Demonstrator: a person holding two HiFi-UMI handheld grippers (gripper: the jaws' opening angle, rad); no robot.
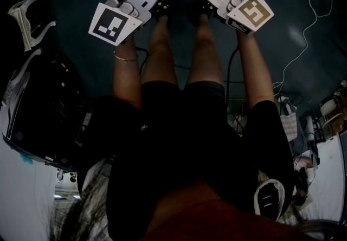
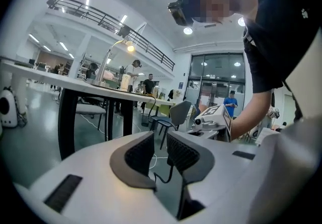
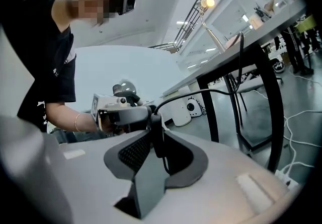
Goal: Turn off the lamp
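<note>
1. On the tabletop (image 3: pixel 261 19), up and to the right in the right gripper view, the lamp (image 3: pixel 207 2) stands with its bulb lit.
2. A black cord (image 3: pixel 201 92) comes down from the tabletop to an in-line switch (image 3: pixel 155 143) (a dark oblong body on the cord).
3. Right gripper (image 3: pixel 157 135): the fingers are pinching the in-line switch, which fills the gap between the two pads.
4. Left gripper (image 2: pixel 161 142): the fingers are spread by a narrow gap, and the floor (image 2: pixel 30 142) shows through it. A thin black cable (image 2: pixel 163 175) hangs at the lower end of the gap and is not clamped.
5. In the head view, both grippers are held out in front of the person's legs (image 1: pixel 162 56) over the dark floor, with their tips near each other.
6. In the right gripper view, the left gripper's tips sit just beside the cord, above the in-line switch.
</note>
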